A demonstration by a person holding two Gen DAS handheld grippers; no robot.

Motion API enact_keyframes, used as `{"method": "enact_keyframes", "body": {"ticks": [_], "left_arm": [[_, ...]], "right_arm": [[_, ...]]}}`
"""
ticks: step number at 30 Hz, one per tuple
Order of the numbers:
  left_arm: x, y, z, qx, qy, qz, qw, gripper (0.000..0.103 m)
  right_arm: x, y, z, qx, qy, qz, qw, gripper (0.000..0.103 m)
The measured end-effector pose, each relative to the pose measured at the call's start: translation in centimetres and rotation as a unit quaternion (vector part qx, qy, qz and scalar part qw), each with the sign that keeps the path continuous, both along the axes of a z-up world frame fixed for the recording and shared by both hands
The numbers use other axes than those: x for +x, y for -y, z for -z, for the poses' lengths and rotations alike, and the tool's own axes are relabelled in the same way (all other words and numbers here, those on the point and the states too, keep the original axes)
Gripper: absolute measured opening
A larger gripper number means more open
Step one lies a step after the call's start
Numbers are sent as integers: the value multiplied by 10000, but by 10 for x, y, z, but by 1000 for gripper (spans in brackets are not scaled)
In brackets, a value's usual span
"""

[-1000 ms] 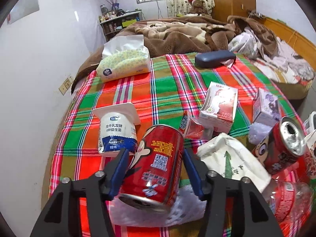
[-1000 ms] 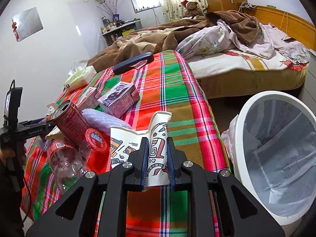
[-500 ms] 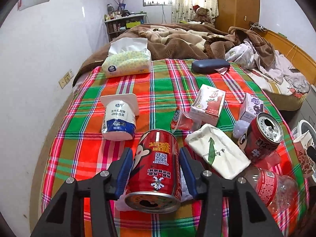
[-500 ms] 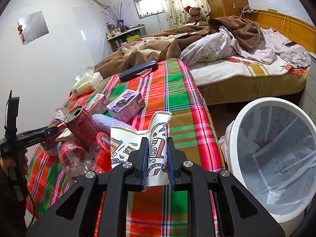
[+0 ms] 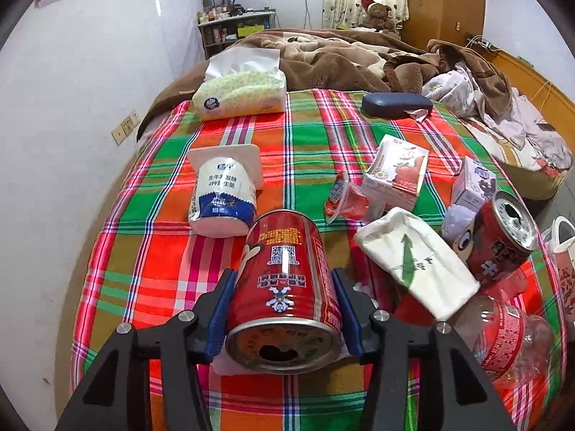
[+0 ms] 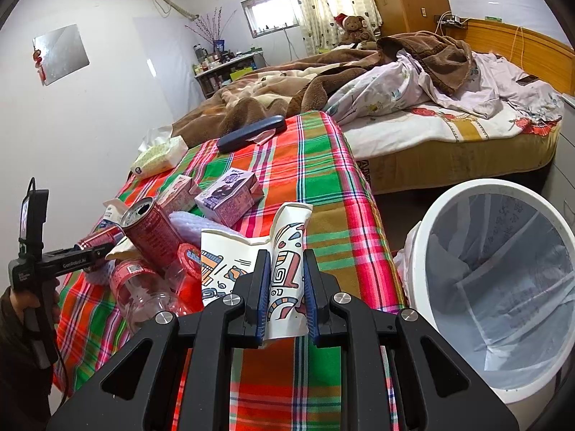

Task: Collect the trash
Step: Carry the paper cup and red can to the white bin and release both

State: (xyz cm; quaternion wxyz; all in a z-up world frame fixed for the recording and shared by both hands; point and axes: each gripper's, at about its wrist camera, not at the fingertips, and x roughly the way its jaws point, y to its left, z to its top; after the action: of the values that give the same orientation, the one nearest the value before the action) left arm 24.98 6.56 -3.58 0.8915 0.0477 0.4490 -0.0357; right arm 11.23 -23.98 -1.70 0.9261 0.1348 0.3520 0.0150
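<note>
My left gripper (image 5: 284, 280) is shut on a red can (image 5: 284, 287), held lying along the fingers above the plaid cloth (image 5: 312, 136), its opened top toward the camera. My right gripper (image 6: 285, 262) is shut on a crushed patterned paper cup (image 6: 284, 255), held above the cloth's front right part, left of the white trash bin (image 6: 503, 287) with its clear liner. More trash lies on the cloth: a second red can (image 5: 499, 237), a clear bottle (image 5: 510, 341), a white tissue pack (image 5: 417, 258), a yogurt cup (image 5: 222, 194), small cartons (image 5: 395, 176).
A yellow tissue pack (image 5: 240, 93) and a dark glasses case (image 5: 395, 104) lie at the cloth's far end. A bed with brown blankets (image 6: 287, 86) is behind. A white wall (image 5: 72, 107) runs along the left. The left gripper and hand show in the right wrist view (image 6: 68, 260).
Both grippers have lifted up and drawn back with their loads. The red can has come clear of the cloth; the trash bin shows a little further left in the right wrist view.
</note>
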Motion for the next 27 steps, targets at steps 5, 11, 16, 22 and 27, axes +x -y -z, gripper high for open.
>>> {"method": "enact_keyframes", "body": {"ticks": [5,11,16,22,27], "left_arm": [[-12,2,-18,-189,267,36,9995,52],[-37,15,-47,-358,584,191,9975,52],[-64,43,-76,-592,912,564,9925,52],[-88,94,-99,-726,1169,1151,9838,53],[-99,144,-103,-921,1169,1595,9759,53]], "right_arm": [[-3,2,-6,-6,91,3,10000,18],[-10,7,-16,-22,233,16,9997,18],[-20,18,-28,-56,401,144,9991,18],[-34,38,-39,-174,518,348,9979,18],[-45,60,-40,-237,529,607,9965,18]]}}
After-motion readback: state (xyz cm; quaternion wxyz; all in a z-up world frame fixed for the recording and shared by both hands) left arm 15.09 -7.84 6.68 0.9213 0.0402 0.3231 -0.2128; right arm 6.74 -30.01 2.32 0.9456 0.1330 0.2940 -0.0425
